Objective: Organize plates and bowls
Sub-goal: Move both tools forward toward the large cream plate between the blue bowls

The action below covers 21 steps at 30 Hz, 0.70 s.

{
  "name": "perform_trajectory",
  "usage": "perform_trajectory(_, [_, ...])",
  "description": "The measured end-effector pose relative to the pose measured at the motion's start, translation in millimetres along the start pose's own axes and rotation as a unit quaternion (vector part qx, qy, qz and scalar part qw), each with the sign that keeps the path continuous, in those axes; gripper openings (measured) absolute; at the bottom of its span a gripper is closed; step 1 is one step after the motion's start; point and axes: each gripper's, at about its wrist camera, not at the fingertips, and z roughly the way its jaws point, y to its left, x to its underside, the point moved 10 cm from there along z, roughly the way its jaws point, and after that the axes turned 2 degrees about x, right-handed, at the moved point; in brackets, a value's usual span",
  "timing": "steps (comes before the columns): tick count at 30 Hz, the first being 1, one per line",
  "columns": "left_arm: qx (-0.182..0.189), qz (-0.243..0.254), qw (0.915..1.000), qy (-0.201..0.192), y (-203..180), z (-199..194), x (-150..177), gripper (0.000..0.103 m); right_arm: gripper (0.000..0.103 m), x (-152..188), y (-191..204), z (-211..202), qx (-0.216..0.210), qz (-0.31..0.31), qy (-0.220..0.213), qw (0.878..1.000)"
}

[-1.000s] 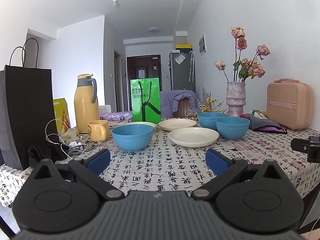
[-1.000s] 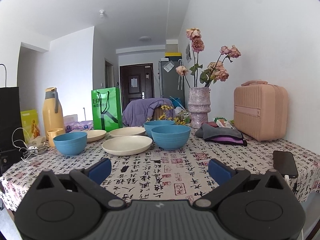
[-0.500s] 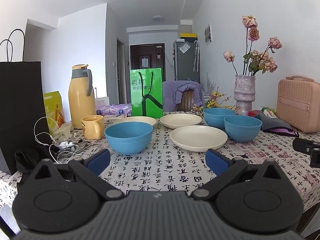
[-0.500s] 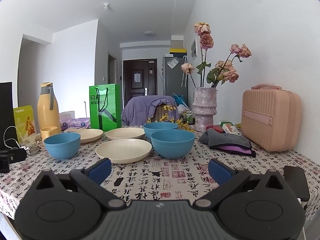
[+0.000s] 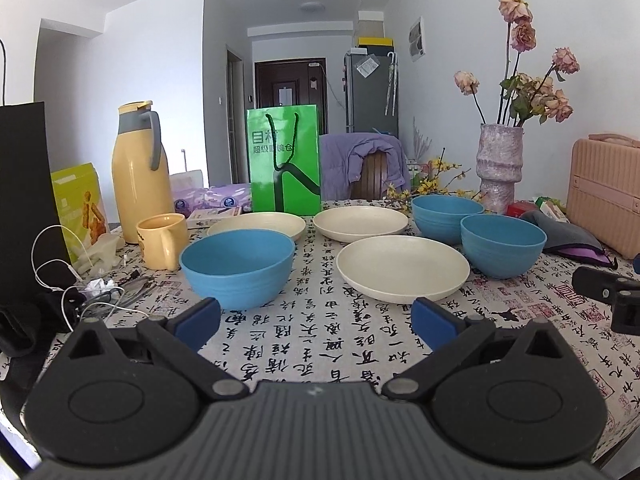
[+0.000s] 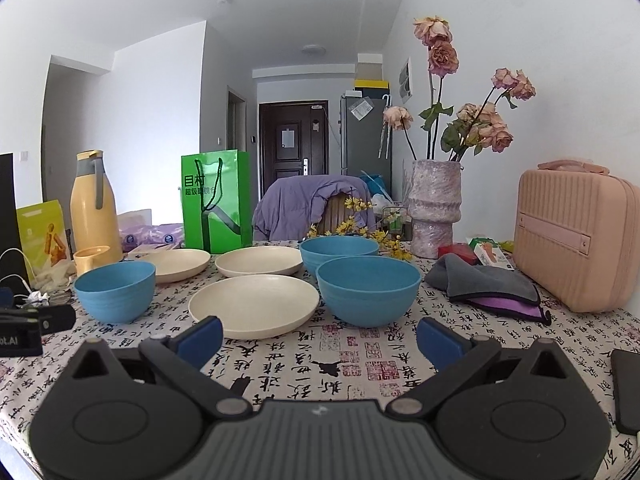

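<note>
Both the left gripper (image 5: 316, 316) and the right gripper (image 6: 320, 338) hover spread wide and empty over the patterned surface (image 5: 320, 344). Nothing is gathered yet: mid-frame sit three blue plastic bowls (image 5: 238, 266) and three cream round plates (image 5: 402, 268), unstacked. Approach comes next, probably nesting bowls.

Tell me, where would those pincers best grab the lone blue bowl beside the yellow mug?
Probably the near rim of the round blue plastic bowl: one finger inside, one outside. It stands upright and empty with a thin wall, too wide to span. The open left gripper faces it from the front, the yellow ceramic mug crowding its far left.
</note>
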Motion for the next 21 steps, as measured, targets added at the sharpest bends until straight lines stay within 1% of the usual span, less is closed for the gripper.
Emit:
perform_trajectory(6, [0.02,-0.004,0.9995,0.022,-5,32,-3,0.103,0.103,-2,7,30,-0.015,0.006,0.02,1.0])
perform_trajectory(13, [0.042,-0.006,0.9977,0.053,-8,82,-8,0.103,0.103,-3,14,73,-0.024,0.005,0.046,0.999])
perform_trajectory(16, [0.042,-0.009,0.9973,0.06,-8,102,-11,0.103,0.102,-5,16,95,-0.03,0.004,0.06,0.998])
perform_trajectory(19, [0.046,-0.017,0.9963,0.07,-8,124,-14,0.103,0.101,-5,15,117,-0.031,0.003,0.073,0.997])
perform_trajectory(21, [0.052,-0.031,0.9943,0.088,-8,140,-13,0.103,0.1,-4,15,133,-0.029,0.004,0.086,0.996])
